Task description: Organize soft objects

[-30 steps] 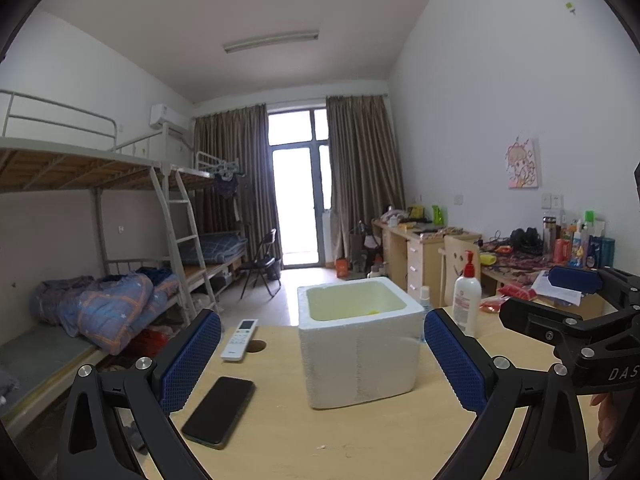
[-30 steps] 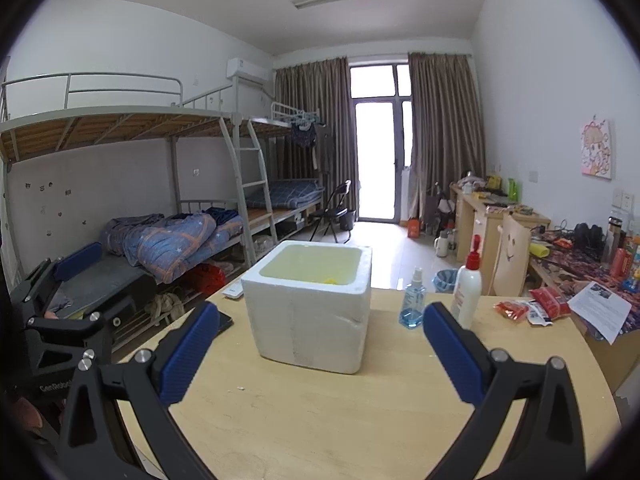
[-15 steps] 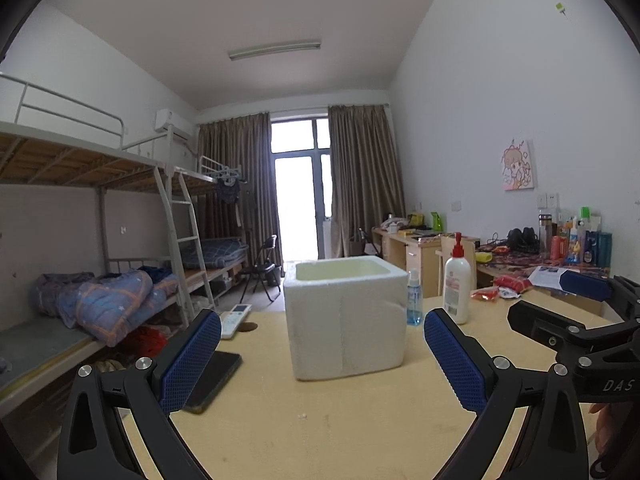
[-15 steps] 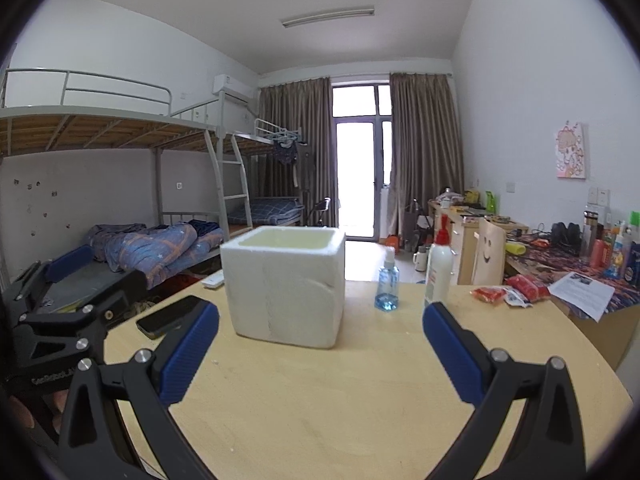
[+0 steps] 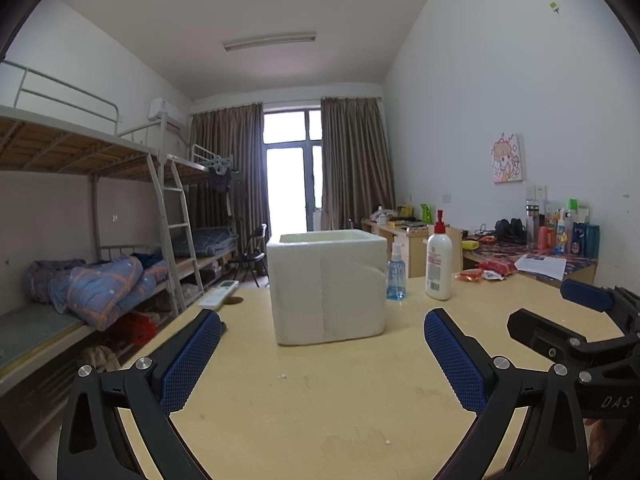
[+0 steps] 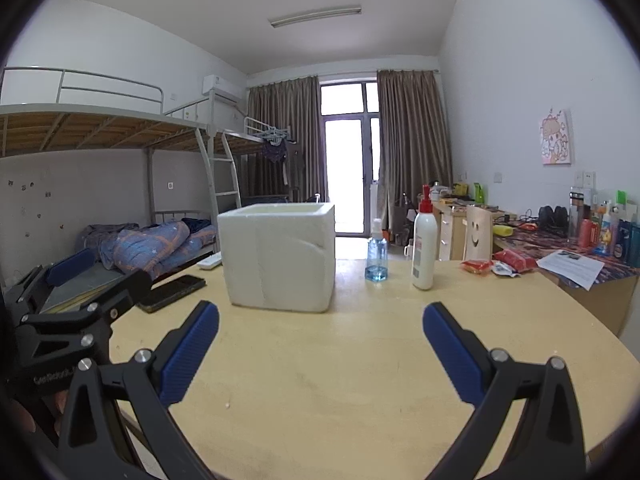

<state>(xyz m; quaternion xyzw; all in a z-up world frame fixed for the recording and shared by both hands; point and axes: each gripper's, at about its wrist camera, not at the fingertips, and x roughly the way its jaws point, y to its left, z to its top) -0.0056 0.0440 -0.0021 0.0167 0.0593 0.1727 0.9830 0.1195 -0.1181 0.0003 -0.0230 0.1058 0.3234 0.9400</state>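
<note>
Dormitory room: metal-framed bunk beds [image 5: 100,216] line the left wall, brown curtains [image 6: 408,152] flank a glazed balcony door, and a cluttered desk [image 6: 560,248] runs along the right wall. In the foreground, a table [image 6: 340,360] with a smooth, pale wood-grain top and a rounded edge.

On the table:
- White foam box [image 5: 326,286], cubic, open-topped, with a grainy expanded-foam texture and thick walls. One side shows a shallow curved dent in the right wrist view. Its interior is hidden from both cameras.
- Clear blue spray bottle [image 5: 396,272], right of the box.
- White pump bottle [image 5: 439,264], cylindrical with a red top, just beside the spray bottle.
- Black phone [image 6: 172,288], flat and glossy, left of the box.
- White remote control [image 5: 219,294], near the far left edge.
- Red crinkled snack packets [image 6: 496,264], at the far right.

Left gripper [image 5: 322,354]: black frame, blue cross-hatched pads, jaws spread wide and empty, facing the box.

Right gripper [image 6: 320,340]: same construction, jaws spread wide, holding nothing, low over the bare tabletop.

No soft object is visible on the table.
</note>
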